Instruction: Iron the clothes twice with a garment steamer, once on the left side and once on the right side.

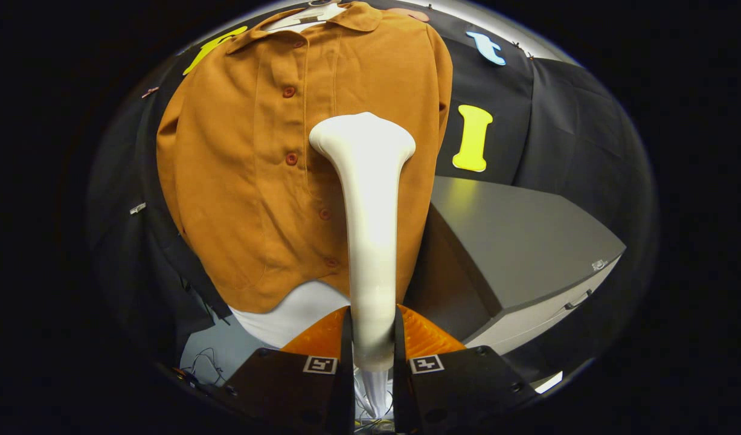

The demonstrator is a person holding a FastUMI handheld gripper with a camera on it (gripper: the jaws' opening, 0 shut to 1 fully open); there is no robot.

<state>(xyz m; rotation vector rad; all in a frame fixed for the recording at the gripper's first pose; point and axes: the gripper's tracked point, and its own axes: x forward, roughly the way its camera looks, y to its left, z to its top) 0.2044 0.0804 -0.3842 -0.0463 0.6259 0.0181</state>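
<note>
Gripper (373, 338) fingers pinch the white garment steamer (368, 211) by its handle, one on each side. Its flared head lies over the brown buttoned shirt (249, 181), just beside the button line, seemingly touching the cloth. That shirt hangs on a hanger (304, 18) against the booth wall. A grey cabinet (515, 241) stands near the shirt's hem.

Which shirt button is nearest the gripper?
The lowest button on the orange shirt, beside the white steamer the gripper holds; the others sit higher.
</note>
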